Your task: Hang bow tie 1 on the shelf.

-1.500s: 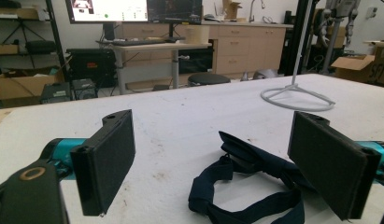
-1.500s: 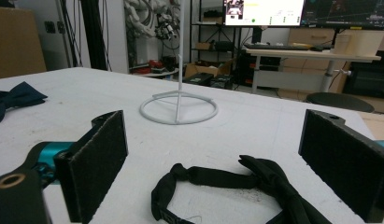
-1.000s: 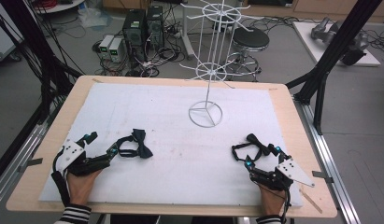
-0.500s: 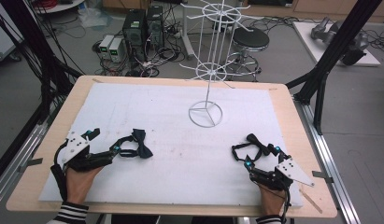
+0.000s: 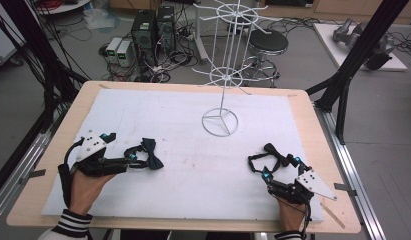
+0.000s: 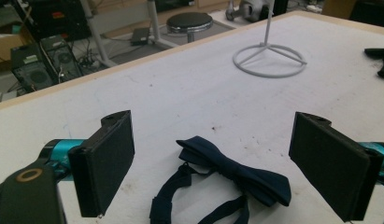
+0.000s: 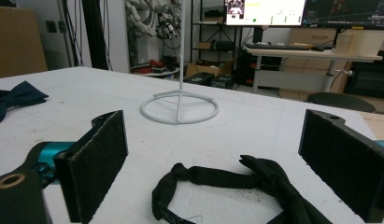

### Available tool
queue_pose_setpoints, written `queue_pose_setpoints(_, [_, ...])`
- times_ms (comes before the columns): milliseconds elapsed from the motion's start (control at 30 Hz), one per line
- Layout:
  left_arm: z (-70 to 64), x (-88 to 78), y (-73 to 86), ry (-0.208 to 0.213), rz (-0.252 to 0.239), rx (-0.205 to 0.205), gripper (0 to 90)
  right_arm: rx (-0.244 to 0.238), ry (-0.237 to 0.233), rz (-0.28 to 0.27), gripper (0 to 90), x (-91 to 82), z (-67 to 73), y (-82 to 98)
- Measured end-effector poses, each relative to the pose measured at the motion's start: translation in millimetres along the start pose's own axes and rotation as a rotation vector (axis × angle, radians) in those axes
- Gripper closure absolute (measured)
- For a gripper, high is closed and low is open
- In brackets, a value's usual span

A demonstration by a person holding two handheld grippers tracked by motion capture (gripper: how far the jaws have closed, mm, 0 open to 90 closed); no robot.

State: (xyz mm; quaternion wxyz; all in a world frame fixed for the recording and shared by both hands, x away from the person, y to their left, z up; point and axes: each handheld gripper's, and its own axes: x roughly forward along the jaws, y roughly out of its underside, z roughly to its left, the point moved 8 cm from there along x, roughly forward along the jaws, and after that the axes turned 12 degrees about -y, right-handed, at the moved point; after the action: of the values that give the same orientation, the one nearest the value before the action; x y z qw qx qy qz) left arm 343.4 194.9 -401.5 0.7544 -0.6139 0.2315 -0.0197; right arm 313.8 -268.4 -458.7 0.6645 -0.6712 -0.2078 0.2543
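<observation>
Both grippers are hovering spread for pickup: left gripper over navy bow tie at lower left, right gripper over black bow tie (lower right); next, closing on each knot.

- Even, bright indoor light falls from overhead, casting only faint, soft shadows.
- The white padded table cover reads pale without harsh glare.
- High view is slightly soft.
- Both gripper views show close black jaws and distant clutter mildly blurred.

White wire stand blocks the table's middle.
</observation>
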Motion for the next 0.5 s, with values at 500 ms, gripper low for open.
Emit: queue_pose_setpoints(500, [-24.7, 14.5, 7.5, 0.062, 0.128, 0.029, 15.0, -0.001, 0.001, -0.002, 7.3, -0.3, -1.0, -0.2])
